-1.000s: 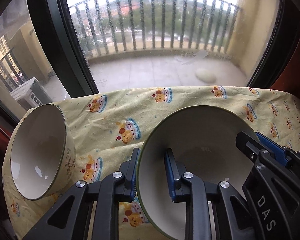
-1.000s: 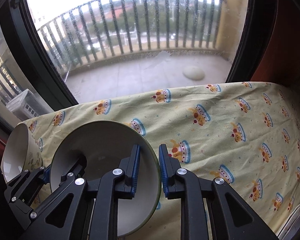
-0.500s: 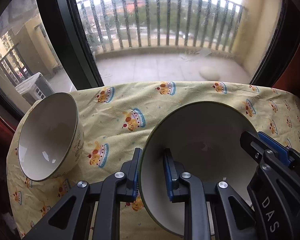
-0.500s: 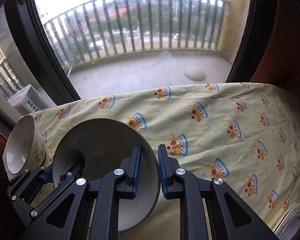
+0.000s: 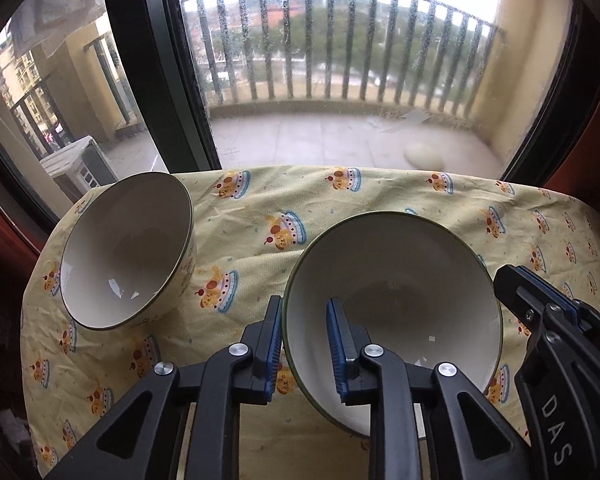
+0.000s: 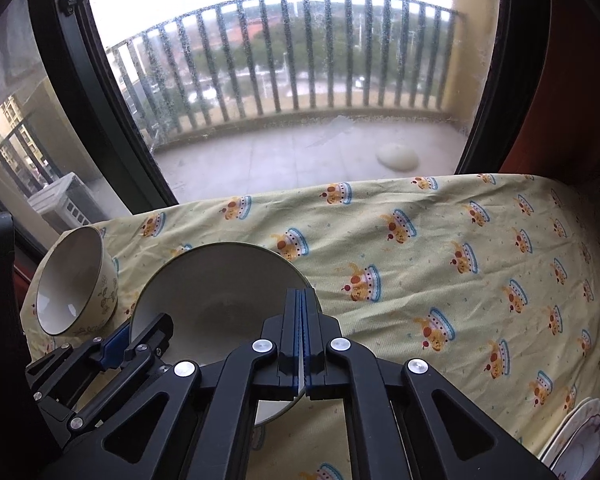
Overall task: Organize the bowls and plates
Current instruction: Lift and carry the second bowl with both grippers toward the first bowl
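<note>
Your right gripper point(image 6: 301, 332) now clamped tight on right rim of wide white green-rimmed ceramic bowl point(image 5: 396, 300); your left gripper point(image 5: 305, 344) opening, pads off left rim. Handover made. Beyond, floral cream bowl point(image 5: 128, 250) awaits on yellow cake-print tablecloth point(image 6: 440, 248).

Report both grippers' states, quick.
Left gripper: jaws opening, wide bowl rim between them.
Right gripper: shut on the wide bowl's rim.
</note>
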The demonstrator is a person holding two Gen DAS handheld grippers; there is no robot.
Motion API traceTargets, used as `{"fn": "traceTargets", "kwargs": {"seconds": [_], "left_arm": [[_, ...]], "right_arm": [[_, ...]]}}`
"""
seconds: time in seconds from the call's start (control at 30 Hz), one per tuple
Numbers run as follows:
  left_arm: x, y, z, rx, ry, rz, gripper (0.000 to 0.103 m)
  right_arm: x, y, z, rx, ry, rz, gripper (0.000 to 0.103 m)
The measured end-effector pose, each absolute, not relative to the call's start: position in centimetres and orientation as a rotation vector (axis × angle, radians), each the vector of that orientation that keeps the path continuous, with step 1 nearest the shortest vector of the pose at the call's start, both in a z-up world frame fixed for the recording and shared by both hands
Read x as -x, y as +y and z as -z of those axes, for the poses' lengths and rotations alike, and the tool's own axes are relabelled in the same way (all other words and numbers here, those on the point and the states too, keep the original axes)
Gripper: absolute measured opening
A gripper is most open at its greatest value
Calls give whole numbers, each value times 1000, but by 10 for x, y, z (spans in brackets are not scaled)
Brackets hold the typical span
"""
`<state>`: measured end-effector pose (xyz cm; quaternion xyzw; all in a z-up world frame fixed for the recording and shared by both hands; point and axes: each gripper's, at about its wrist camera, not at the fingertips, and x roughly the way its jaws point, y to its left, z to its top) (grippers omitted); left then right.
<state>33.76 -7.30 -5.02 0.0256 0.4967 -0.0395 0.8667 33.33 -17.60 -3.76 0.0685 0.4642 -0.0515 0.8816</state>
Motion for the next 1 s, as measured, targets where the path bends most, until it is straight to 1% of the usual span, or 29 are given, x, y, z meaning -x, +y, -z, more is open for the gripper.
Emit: {"fn": "traceTargets", "kwargs": {"seconds": [0.03, 0.07, 0.1, 0.13, 0.3, 0.37, 0.43, 0.5, 0.53, 0.57, 0.63, 0.67, 1.0], "left_arm": [[-337, -74, 51, -54, 1039, 83, 37], [-336, -74, 51, -54, 1033, 85, 37], [-337, -75, 51, -56, 1028, 84, 38], [-337, -76, 51, -61, 1025, 81, 38], [-342, -73, 58, -66, 1027, 67, 38], [-345, -72, 62, -73, 1029, 60, 38], [-348, -72, 66, -75, 1037, 61, 34], [-351, -71, 69, -81, 1041, 58, 33], [-352, -72, 71, -83, 1042, 58, 32], [-353, -72, 71, -76, 1044, 67, 30], [-354, -70, 73, -45, 1050, 87, 25], [-354, -70, 73, -35, 1053, 93, 22], [-348, -72, 63, -58, 1057, 100, 21]], "right_arm": [[-333, -175, 38, -133, 972, 112, 23], [-333, -176, 40, -134, 976, 114, 34], [-332, -177, 41, -143, 975, 116, 57], [-331, -179, 41, -154, 963, 124, 64], [-337, -180, 48, -150, 969, 130, 64], [-340, -179, 52, -151, 974, 133, 60], [-345, -178, 58, -151, 987, 135, 45], [-349, -179, 63, -163, 1003, 135, 38], [-351, -179, 65, -162, 1006, 138, 32], [-352, -178, 67, -158, 1006, 140, 30], [-354, -178, 68, -168, 1005, 128, 23], [-355, -178, 69, -176, 1007, 123, 22], [-350, -176, 61, -163, 1017, 121, 21]]}}
